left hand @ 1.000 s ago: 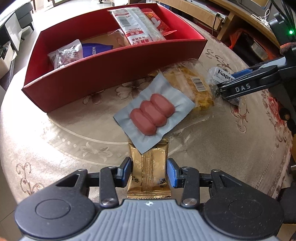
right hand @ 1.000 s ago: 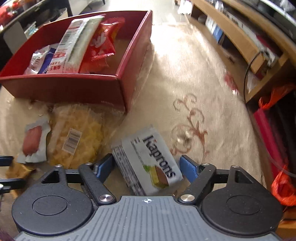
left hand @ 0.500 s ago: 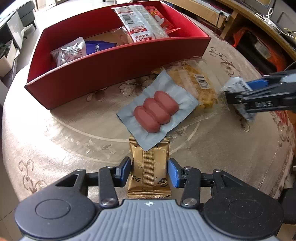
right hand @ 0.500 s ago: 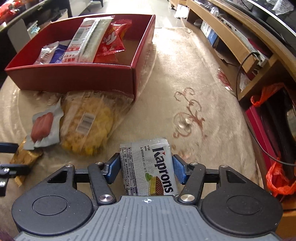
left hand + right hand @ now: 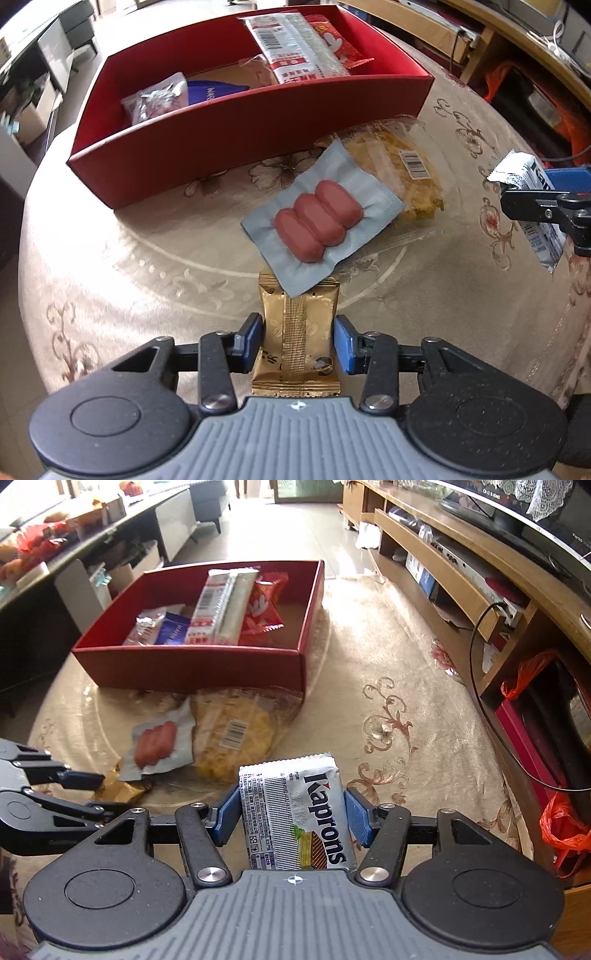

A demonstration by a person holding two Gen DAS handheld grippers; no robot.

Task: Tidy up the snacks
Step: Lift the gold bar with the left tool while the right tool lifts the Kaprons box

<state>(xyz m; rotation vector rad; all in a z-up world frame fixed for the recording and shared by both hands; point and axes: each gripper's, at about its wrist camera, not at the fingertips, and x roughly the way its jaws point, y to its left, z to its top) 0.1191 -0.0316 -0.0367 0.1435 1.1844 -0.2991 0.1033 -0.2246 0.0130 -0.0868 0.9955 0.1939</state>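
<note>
Presently the left gripper (image 5: 298,341) has its blue-padded fingers (image 5: 251,341) set against both long sides of a gold snack packet (image 5: 295,339), pinching it where it lies flat on the tablecloth (image 5: 129,266). Whether the packet is lifted at all cannot be told. The far end of this packet is overlapped by a grey vacuum pack of three sausages (image 5: 319,221), which lies flat just beyond it. The sausage pack in turn overlaps the near-left part of a clear bag of yellow crisps (image 5: 402,166), whose far end lies close to the near wall of the red box (image 5: 258,129).

The right gripper (image 5: 293,818) has its fingers (image 5: 356,819) clamped on a silver Kaprons wafer pack (image 5: 295,812), held clear of the cloth, with the printed name running along the right side. In the left wrist view this pack (image 5: 532,199) appears at the right edge, well apart from the gold packet.

The red box stands at the far left of the round table. Inside it, seen from the right wrist view, a long white pack with a barcode (image 5: 225,605) lies partly over a red snack bag (image 5: 264,609); to the left lie a blue packet (image 5: 171,627) and a silver foil packet (image 5: 146,626). The right part of the box floor is bare.

Beyond the table on the right runs a wooden shelf unit (image 5: 461,576), with an orange plastic bag (image 5: 565,823) low beside it.
</note>
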